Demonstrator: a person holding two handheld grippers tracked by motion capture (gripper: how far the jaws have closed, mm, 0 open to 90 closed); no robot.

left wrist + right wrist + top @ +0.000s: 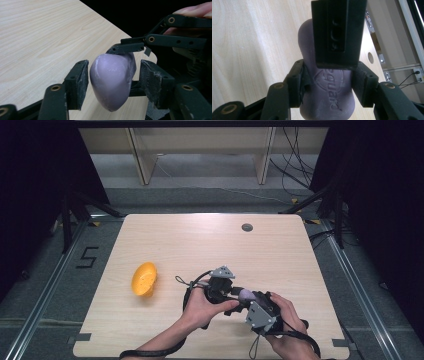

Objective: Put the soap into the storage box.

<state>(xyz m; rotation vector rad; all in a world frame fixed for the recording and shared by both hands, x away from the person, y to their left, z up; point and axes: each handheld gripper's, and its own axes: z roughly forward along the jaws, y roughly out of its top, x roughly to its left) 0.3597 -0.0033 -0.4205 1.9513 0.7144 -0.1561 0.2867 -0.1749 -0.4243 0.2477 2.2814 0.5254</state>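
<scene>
Handover step, by the look of it: passing the soap (245, 295) from one gripper to the other, in the air to the right of the orange dish (144, 279) and well apart from it, over the table (200, 240).

Right gripper (329, 82) clamping the soap's lower half, pads pressing on both flanks. Left gripper (112, 75) straddling the rounded end, pads standing just off either side, not gripping yet.

Next move probably calling for seating the left pads squarely on the soap before letting go with the right. Rounded end likely squirting out under a skewed pinch.

Left gripper view showing the slim gaps beside the pads. Right gripper view showing raised lettering on the soap, with one left jaw lying across it. High view showing both grippers meeting to the right of the orange dish.
</scene>
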